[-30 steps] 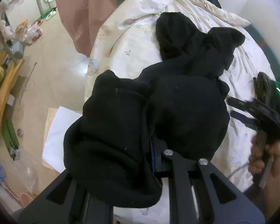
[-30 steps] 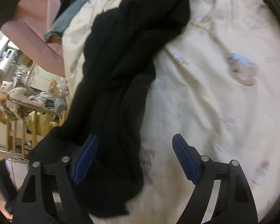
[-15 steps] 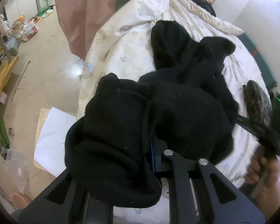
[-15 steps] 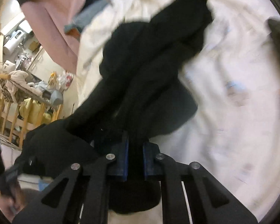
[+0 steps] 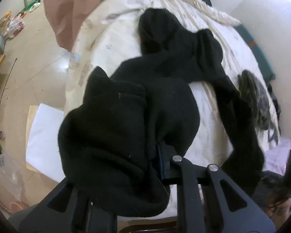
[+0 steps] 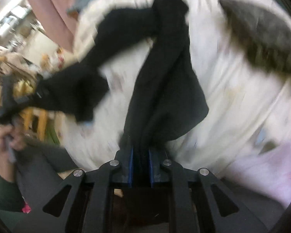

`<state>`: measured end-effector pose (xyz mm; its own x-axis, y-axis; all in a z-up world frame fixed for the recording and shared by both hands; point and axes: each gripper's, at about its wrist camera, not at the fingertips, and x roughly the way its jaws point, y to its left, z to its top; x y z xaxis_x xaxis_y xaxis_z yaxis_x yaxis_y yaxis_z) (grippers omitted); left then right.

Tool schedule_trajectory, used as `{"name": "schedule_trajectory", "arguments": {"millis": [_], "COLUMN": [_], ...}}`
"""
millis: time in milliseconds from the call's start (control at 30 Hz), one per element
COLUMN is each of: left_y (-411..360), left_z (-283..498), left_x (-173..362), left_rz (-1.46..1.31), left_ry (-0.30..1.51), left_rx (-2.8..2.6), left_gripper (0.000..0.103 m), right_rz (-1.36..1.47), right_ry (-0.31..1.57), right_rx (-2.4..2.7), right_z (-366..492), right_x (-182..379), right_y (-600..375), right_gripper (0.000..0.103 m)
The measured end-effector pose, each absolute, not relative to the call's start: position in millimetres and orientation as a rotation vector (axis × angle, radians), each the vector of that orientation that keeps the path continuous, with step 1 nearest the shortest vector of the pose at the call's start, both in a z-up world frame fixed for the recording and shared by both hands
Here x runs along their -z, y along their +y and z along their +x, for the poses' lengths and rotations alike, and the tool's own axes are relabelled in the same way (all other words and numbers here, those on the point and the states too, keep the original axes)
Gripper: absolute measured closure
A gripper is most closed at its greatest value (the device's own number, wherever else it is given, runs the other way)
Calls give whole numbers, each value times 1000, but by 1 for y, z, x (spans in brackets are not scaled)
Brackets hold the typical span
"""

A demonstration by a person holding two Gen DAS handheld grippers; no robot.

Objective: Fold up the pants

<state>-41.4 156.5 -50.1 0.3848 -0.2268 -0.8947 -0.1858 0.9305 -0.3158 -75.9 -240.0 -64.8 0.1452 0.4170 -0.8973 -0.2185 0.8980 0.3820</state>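
Black pants (image 5: 164,64) lie on a white bed (image 5: 116,31) and stretch toward both grippers. My left gripper (image 5: 155,155) is shut on a bunched end of the pants (image 5: 110,128), which drapes over its fingers and hides the left one. In the right wrist view my right gripper (image 6: 140,167) is shut on another part of the pants (image 6: 164,73), pinched between the blue pads (image 6: 130,167). The fabric forks into two strands there; the left strand (image 6: 71,89) runs to my left gripper at the left edge. The right wrist view is blurred.
A grey patterned garment (image 5: 256,97) lies on the bed's right side, also in the right wrist view (image 6: 261,38). A pink curtain (image 5: 67,9) hangs beside the bed. White paper on cardboard (image 5: 42,134) lies on the floor. Wooden furniture (image 6: 29,104) stands at left.
My right gripper closed on the pants and pulled them back toward me, so the fabric now stretches in two strands between the grippers. The left gripper kept its hold.
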Motion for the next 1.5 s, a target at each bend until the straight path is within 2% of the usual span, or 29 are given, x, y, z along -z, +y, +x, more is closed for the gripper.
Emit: {"name": "schedule_trajectory", "arguments": {"millis": [100,133,167,200,333,467,500,533,600,733,867,933,967,1000,1033,1067,1100,1233,1367,1500], "left_y": [147,144,143,143,146,147,148,148,151,153,163,171,177,184,189,196,203,222,236,233], "left_z": [-39,-39,-40,-41,-40,-38,-37,-37,-37,-39,-48,-54,-57,-61,-63,-65,-68,-74,-76,-72], "left_x": [57,58,58,57,55,58,60,61,65,64,62,61,60,60,60,60,58,42,44,39], "left_rz": [-346,-330,-324,-324,-352,-349,-352,-358,-375,-367,-366,-370,-385,-408,-424,-448,-476,-520,-621,-603], "left_ry": [1211,1211,1208,1204,1198,1209,1215,1219,1231,1223,1194,1182,1173,1169,1169,1164,1148,1066,1063,1054], "left_rx": [0,-6,-9,-12,-18,-39,-41,-44,-48,-47,-56,-72,-76,-80,-84,-91,-98,-154,-154,-185], "left_gripper": [87,87,87,87,87,82,78,69,56,38,34,34,34,34,34,34,34,34,34,34], "right_rz": [177,150,127,97,-3,-89,-101,-91,-42,85,96,66,51,50,41,17,-11,-36,-14,-86], "right_ry": [1445,1461,1470,1478,1356,1059,996,954,1003,1172,1286,1320,1316,1315,1319,1315,1299,1246,1226,1274], "right_rx": [-415,-412,-415,-420,-430,-394,-395,-429,-573,-733,-782,-811,-809,-825,-843,-849,-851,-903,-962,-1070], "right_z": [-81,-81,-82,-83,-89,-73,-67,-58,-30,32,59,62,61,60,57,51,43,0,-64,-137], "right_x": [110,118,118,116,66,-4,-15,-23,-13,58,116,135,140,141,142,140,134,97,49,15], "right_y": [-236,-234,-232,-229,-227,-213,-201,-189,-157,-95,-53,-36,-32,-31,-30,-31,-33,-54,-91,-111], "right_gripper": [81,65,55,37,35,32,23,12,9,9,9,11,16,37,66,80,86,90,91,91]}}
